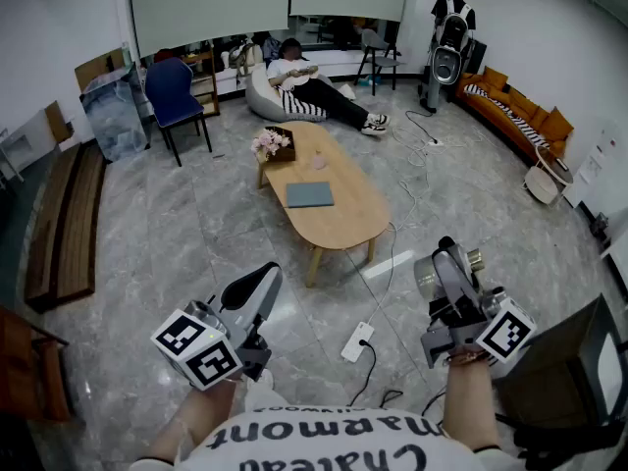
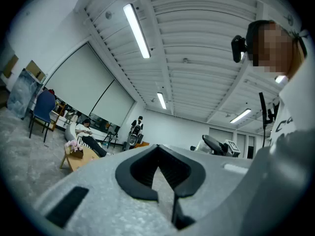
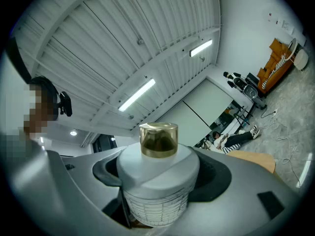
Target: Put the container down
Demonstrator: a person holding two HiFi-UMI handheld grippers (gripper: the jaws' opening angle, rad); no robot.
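The container (image 1: 429, 276) is a clear jar with a white lid and a gold cap, tilted forward over the floor. My right gripper (image 1: 446, 265) is shut on it at the lower right of the head view. In the right gripper view the container (image 3: 157, 191) fills the space between the dark jaws, gold cap up, and the right gripper (image 3: 158, 178) clasps its sides. My left gripper (image 1: 258, 285) is at the lower left, held in the air. In the left gripper view the left gripper (image 2: 158, 156) has its dark pads together with nothing between them.
An oval wooden table (image 1: 343, 224) stands ahead with a grey book (image 1: 309, 195) and a flower box (image 1: 275, 143). A white power strip (image 1: 357, 341) and cable lie on the floor between my grippers. A dark chair (image 1: 574, 376) is close on the right. People rest and stand at the far end.
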